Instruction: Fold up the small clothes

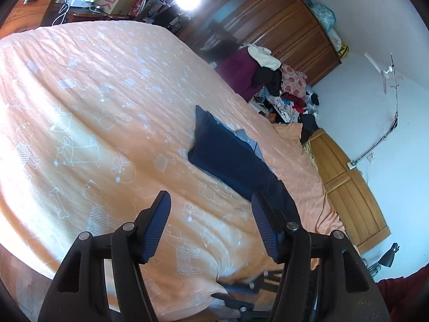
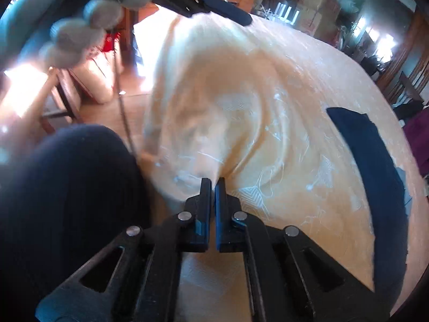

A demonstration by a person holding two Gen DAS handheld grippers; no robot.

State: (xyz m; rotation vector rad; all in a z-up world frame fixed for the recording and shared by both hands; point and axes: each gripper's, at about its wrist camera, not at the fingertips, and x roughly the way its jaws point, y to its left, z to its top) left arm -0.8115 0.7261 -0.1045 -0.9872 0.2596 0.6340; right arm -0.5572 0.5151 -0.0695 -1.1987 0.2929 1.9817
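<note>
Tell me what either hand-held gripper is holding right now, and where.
Nothing. The left hand-held gripper is open above the bedspread; the right hand-held gripper is shut with nothing visible between its pads. The folded navy garment lies untouched.

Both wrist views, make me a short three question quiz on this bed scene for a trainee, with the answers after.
1. True or false: the left gripper is open with nothing between its fingers.
2. Which colour is the folded garment lying on the bedspread: A red, B dark blue, C white?
3. Fill in: the right gripper has its fingers nearly ____.

Key: 1 true; 2 B; 3 shut, tips near the bedspread; whether cloth is pinched cannot be told.
</note>
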